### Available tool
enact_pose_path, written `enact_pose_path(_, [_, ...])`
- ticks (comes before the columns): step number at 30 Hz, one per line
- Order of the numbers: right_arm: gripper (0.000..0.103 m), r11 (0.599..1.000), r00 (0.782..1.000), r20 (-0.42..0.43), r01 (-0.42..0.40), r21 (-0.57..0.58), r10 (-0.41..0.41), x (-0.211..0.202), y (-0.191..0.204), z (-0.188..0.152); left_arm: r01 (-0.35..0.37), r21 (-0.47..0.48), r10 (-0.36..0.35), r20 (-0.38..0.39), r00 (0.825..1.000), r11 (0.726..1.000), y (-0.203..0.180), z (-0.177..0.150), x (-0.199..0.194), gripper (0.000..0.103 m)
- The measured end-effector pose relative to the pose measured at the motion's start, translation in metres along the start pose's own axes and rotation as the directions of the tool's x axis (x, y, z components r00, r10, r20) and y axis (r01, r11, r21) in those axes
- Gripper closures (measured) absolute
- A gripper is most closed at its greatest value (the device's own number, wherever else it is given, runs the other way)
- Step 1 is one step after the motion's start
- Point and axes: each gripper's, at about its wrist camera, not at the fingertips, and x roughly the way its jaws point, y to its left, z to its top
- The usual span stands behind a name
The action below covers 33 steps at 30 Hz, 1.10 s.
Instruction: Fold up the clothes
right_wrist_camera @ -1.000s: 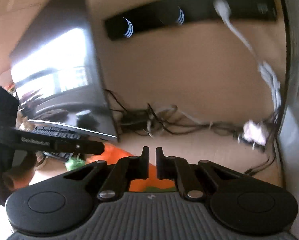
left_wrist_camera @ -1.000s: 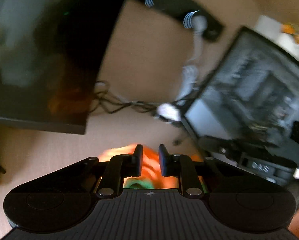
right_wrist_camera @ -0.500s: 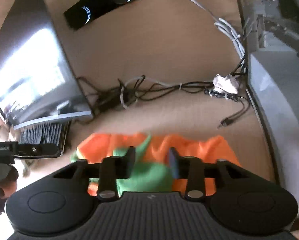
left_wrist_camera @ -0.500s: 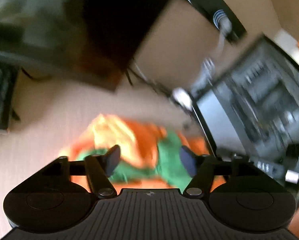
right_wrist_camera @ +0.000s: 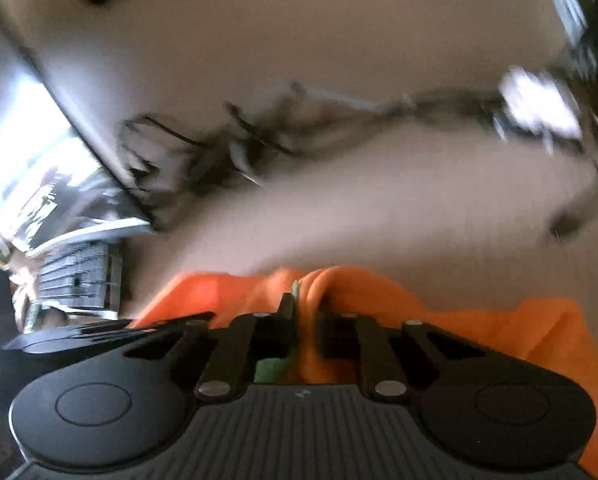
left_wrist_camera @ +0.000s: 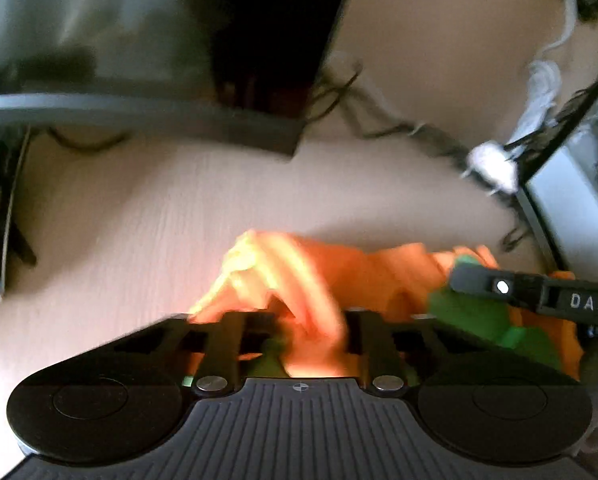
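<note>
- Orange cloth garment with green patches (left_wrist_camera: pixel 379 276) lies bunched on pale wooden desk (left_wrist_camera: pixel 119 220), between dark monitors; no neat fold visible yet.
- Left gripper (left_wrist_camera: pixel 311 332): jaws just closed, pinching a ridge of orange fabric.
- Right gripper (right_wrist_camera: pixel 307 312): jaws just closed, clamped on an orange fold near the green trim.
- Judgement: early stage; both corners gripped, lifting, laying over and flattening remain.

One orange-and-green garment (left_wrist_camera: pixel 379 276). Two grippers: left gripper (left_wrist_camera: pixel 311 332), right gripper (right_wrist_camera: pixel 307 320). Two monitors, one keyboard (right_wrist_camera: pixel 75 276), one cable tangle (right_wrist_camera: pixel 235 148), one desk (left_wrist_camera: pixel 139 220).
</note>
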Motion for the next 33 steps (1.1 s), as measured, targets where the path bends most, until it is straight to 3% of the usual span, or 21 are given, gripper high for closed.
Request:
enact_pose_path(2, [0.094, 0.998, 0.998, 0.053, -0.017, -0.065, 0.021, -0.028, 0.015, 0.003, 0.068, 0.023, -0.070, 0.074, 0.995, 0.997, -0.006, 0.004, -0.034, 0.088])
enact_pose_path(4, [0.094, 0.991, 0.993, 0.109, -0.018, -0.132, 0.033, -0.062, 0.027, 0.000, 0.138, 0.057, -0.145, 0.145, 0.979, 0.989, -0.009, 0.004, -0.073, 0.088])
enact_pose_path(7, [0.094, 0.963, 0.984, 0.178, 0.052, -0.264, -0.004, -0.107, 0.038, -0.022, 0.217, 0.115, -0.235, 0.190, 0.953, 0.969, -0.008, -0.016, -0.118, 0.088])
enact_pose_path(9, [0.094, 0.932, 0.981, 0.180, 0.126, -0.339, -0.067, -0.118, 0.039, -0.047, 0.262, 0.143, -0.281, 0.140, 0.949, 0.954, -0.009, -0.042, -0.123, 0.088])
enact_pose_path(13, [0.093, 0.921, 0.976, 0.067, 0.220, -0.321, -0.209, -0.098, 0.020, -0.100, 0.274, 0.145, -0.259, -0.112, 0.959, 0.951, -0.011, -0.102, -0.074, 0.088])
enact_pose_path(16, [0.092, 0.908, 0.952, 0.003, 0.293, -0.299, -0.306, -0.077, 0.009, -0.136, 0.276, 0.131, -0.255, -0.159, 0.954, 0.952, -0.004, -0.121, -0.058, 0.086])
enact_pose_path(18, [0.090, 0.915, 0.952, 0.022, 0.300, -0.269, -0.306, -0.085, 0.012, -0.140, 0.293, 0.121, -0.274, -0.154, 0.949, 0.948, 0.000, -0.115, -0.061, 0.085])
enact_pose_path(19, [0.086, 0.919, 0.953, 0.040, 0.300, -0.255, -0.300, -0.093, 0.014, -0.139, 0.302, 0.115, -0.285, -0.145, 0.948, 0.946, 0.003, -0.110, -0.064, 0.081])
enact_pose_path(21, [0.073, 0.924, 0.953, 0.090, 0.302, -0.233, -0.289, -0.116, 0.022, -0.133, 0.311, 0.112, -0.298, -0.117, 0.947, 0.944, 0.009, -0.098, -0.073, 0.061])
enact_pose_path(23, [0.069, 0.928, 0.951, 0.139, 0.303, -0.217, -0.278, -0.140, 0.029, -0.126, 0.312, 0.118, -0.305, -0.076, 0.949, 0.943, 0.018, -0.087, -0.092, 0.050])
enact_pose_path(27, [0.055, 0.949, 0.959, 0.137, 0.268, -0.168, -0.247, -0.176, 0.035, -0.131, 0.305, 0.117, -0.306, -0.003, 0.952, 0.945, 0.018, -0.067, -0.112, 0.043])
enact_pose_path(31, [0.055, 0.974, 0.977, 0.084, 0.206, -0.091, -0.198, -0.189, 0.032, -0.151, 0.356, 0.166, -0.365, 0.026, 0.931, 0.920, 0.006, -0.062, -0.124, 0.032])
enact_pose_path(33, [0.055, 0.979, 0.982, 0.053, 0.184, -0.091, -0.180, -0.178, 0.035, -0.162, 0.404, 0.209, -0.415, 0.009, 0.910, 0.891, -0.009, -0.063, -0.123, 0.018])
